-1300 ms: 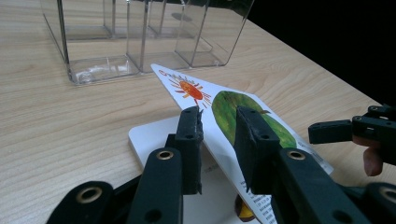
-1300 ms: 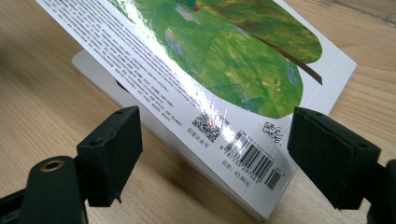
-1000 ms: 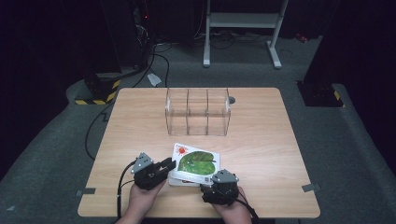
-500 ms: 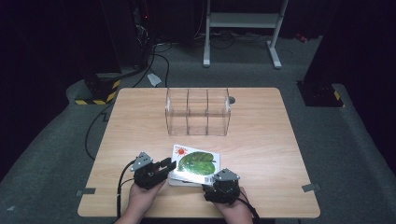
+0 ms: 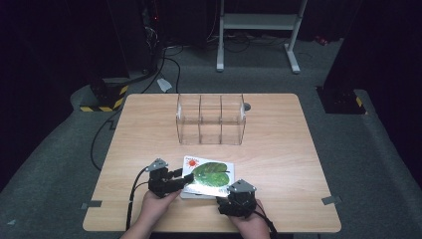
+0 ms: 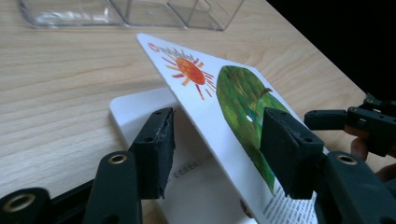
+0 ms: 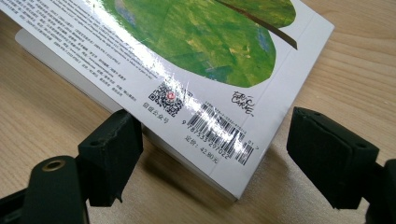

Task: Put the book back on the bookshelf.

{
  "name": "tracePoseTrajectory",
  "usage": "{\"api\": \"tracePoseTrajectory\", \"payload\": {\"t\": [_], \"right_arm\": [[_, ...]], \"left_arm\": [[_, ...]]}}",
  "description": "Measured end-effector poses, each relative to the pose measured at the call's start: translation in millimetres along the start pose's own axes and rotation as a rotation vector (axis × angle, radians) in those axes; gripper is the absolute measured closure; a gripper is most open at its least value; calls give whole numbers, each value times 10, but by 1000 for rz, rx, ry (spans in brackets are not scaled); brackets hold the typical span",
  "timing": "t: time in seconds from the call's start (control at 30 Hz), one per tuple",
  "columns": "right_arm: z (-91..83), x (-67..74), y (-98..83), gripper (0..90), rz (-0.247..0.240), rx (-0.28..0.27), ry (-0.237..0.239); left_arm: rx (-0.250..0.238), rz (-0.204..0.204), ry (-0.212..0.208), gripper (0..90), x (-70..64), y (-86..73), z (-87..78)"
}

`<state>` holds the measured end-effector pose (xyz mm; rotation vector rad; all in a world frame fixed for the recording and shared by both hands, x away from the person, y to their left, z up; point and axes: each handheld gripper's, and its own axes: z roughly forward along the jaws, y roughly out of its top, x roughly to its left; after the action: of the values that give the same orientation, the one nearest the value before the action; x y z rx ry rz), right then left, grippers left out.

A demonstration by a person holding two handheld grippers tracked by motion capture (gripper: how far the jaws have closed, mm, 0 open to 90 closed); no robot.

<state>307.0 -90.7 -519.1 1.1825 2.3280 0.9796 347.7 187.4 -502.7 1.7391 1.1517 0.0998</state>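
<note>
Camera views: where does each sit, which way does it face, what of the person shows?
High view: above the person's side, looking forward and down on the table; both hands, left gripper and right gripper at the bottom.
Left gripper view: rides the left gripper, looks along its jaws, which have just been opening around the lifted cover.
Right gripper view: rides the right gripper, jaws open beside the book corner.
Shared: all show the book; high and left views show the clear organizer.

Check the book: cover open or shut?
Partly open. In the left gripper view the cover tilts up off the white page beneath, passing between the left claw pads, which have just been opening.
</note>
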Motion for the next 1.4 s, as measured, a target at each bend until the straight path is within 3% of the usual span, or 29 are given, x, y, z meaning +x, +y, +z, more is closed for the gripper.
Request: {"api": "tracePoseTrajectory", "payload": {"t": [0.13, 0.2, 0.23, 0.63, 0.77, 0.87, 1.07, 1.17, 1.4], "right_arm": [[2, -2, -1, 190, 8, 5, 9], [7, -7, -5, 192, 8, 9, 19], [-2, -17, -9, 192, 15, 5, 32], [-131, -36, -37, 209, 39, -36, 93], [-138, -132, -27, 238, 96, -55, 117], [-137, -162, -22, 249, 103, -66, 118], [-122, -265, 13, 275, 132, -88, 106], [-98, -354, 46, 290, 145, -102, 103], [-71, -466, 103, 328, 185, -152, 95]], "left_arm": [[15, 19, -28, 438, -4, 24, 45], [21, 37, -26, 437, -10, 25, 62], [35, 66, -8, 465, -15, 12, 65], [58, 113, 21, 502, -7, -31, 83], [82, 132, 27, 532, 29, -65, 97], [83, 129, 20, 556, 42, -77, 96], [60, 157, 1, 622, 18, -116, 58], [33, 223, 3, 645, -23, -133, 16], [-17, 307, 16, 662, -122, -168, -53]]}}
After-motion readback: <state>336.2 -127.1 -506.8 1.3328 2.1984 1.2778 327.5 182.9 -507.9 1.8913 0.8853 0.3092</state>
